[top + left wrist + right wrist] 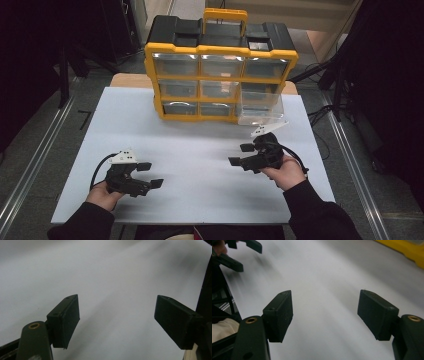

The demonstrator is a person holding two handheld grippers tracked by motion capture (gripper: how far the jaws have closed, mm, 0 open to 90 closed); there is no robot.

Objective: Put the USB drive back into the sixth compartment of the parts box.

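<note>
Mostly blurred: the table (329,272) smears in both gripper views.
Both grippers, left (150,175) and right (241,154), stand wide apart, empty, before the organizer (220,70); one drawer (260,106) juts out.

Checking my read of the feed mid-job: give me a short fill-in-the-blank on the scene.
1. The drawer organizer has a ____ frame.
2. One clear drawer, at the organizer's lower right in the high view, is pulled ____.
3. The left claw and right claw both stand ____ over the white table.

Missing words: yellow; out; open
</note>
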